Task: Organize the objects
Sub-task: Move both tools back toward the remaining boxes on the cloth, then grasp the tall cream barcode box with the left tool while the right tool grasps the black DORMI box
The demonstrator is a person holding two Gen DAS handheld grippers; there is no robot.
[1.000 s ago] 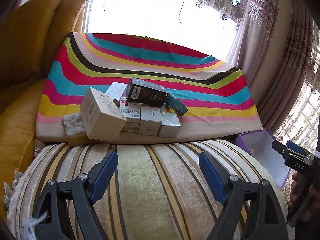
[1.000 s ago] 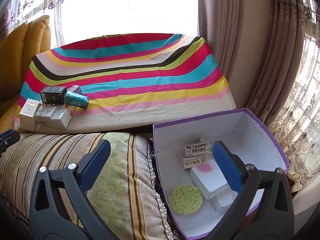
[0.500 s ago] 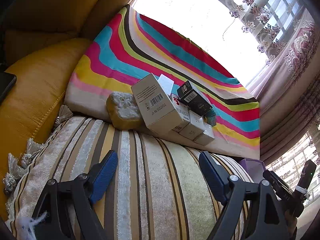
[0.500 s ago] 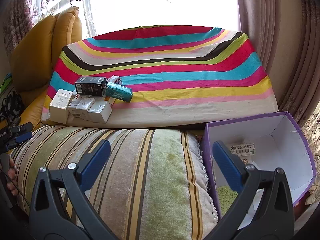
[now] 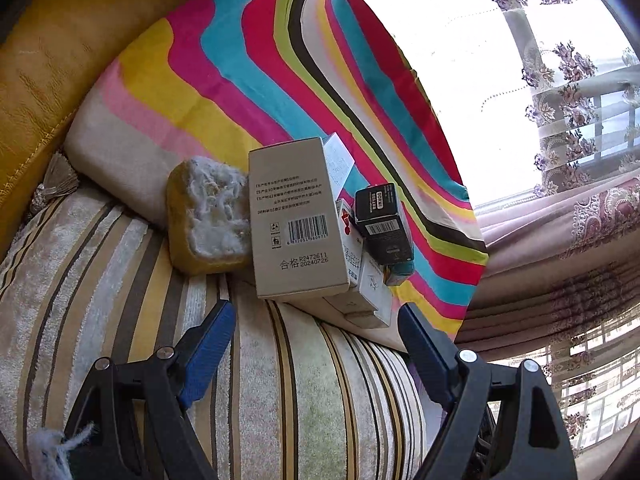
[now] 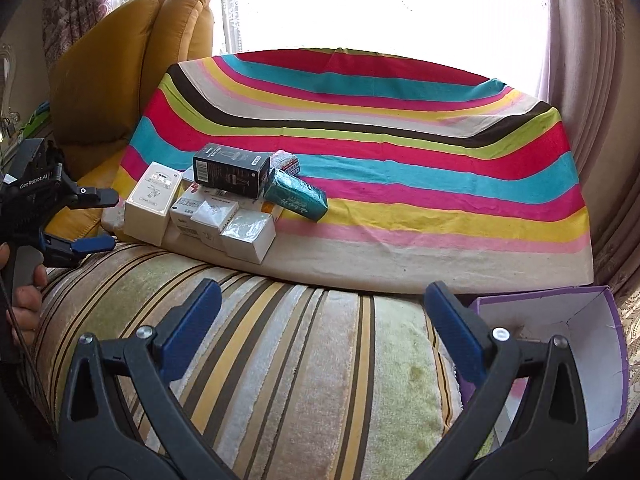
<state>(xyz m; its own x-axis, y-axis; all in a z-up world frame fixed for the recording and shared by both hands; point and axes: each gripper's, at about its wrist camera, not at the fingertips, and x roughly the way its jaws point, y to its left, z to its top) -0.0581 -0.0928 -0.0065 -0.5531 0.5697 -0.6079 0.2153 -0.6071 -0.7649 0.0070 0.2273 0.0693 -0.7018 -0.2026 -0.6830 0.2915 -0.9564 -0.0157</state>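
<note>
Rolled over and swung in closer, my left claw (image 5: 316, 344) now faces the tall white carton (image 5: 298, 220), its blue pads spread apart and empty. That carton heads the box pile at the near left edge of the striped cushion (image 6: 400, 168). My right claw (image 6: 322, 320) hangs spread and empty too. A careless nudge could topple the black box (image 5: 384, 224) perched on the pile, or catch the yellow sponge (image 5: 206, 216) leaning alongside.

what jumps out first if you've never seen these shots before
The rainbow-striped cloth across the back grabs the eye first. On its near left edge sits a cluster of small boxes, a black box stacked on top and a teal packet leaning beside it. A purple box waits at lower right.
</note>
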